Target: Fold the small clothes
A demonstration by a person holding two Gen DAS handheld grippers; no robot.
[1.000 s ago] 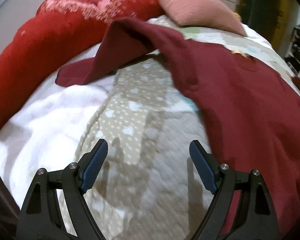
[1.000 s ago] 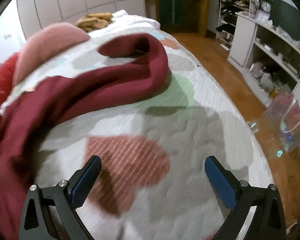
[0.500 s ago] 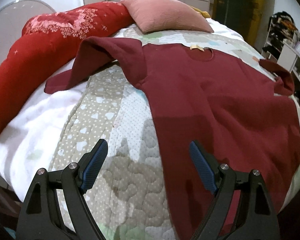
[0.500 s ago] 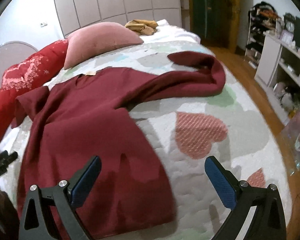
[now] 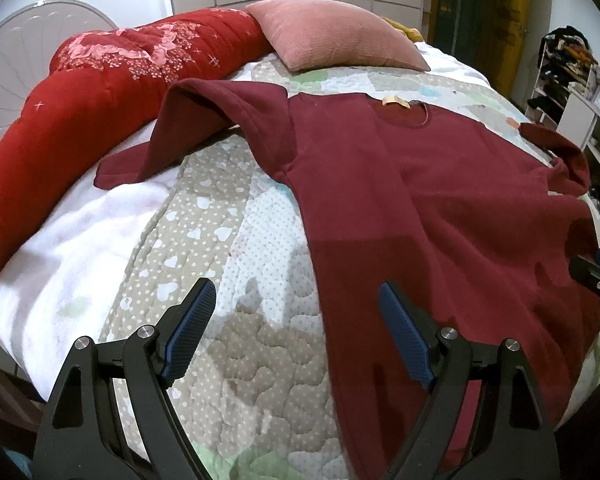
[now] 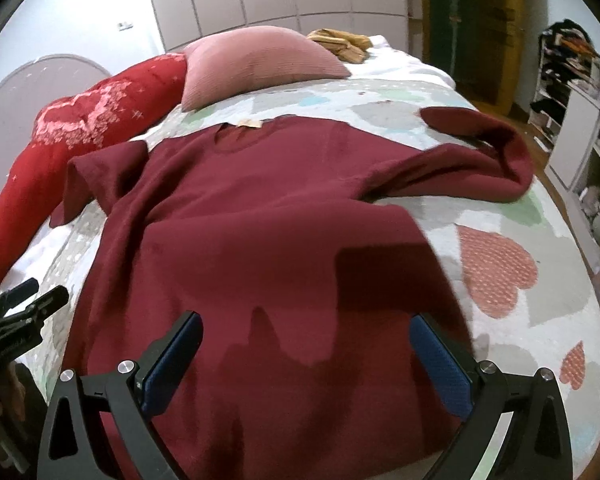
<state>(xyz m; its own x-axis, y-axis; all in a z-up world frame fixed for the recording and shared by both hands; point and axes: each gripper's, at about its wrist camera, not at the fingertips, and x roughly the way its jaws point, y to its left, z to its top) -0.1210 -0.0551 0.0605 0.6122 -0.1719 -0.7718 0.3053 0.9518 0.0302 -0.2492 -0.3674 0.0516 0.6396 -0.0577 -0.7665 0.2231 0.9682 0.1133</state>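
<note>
A dark red long-sleeved sweater lies spread flat on the quilted bed, collar at the far side with a tan label. Its left sleeve is folded over near the red bolster; its right sleeve curls toward the bed's right edge. My left gripper is open and empty above the quilt beside the sweater's left hem edge. My right gripper is open and empty above the sweater's lower body. Each gripper shows at the edge of the other's view.
A red patterned bolster runs along the bed's left side. A pink cushion lies at the head, with tan cloth behind it. A white blanket lies at the left. Shelves and wood floor are to the right.
Both grippers have pulled back toward the foot of the bed, so the whole sweater now shows. The right gripper has swung left from the quilt to over the sweater's body. Both stayed open.
</note>
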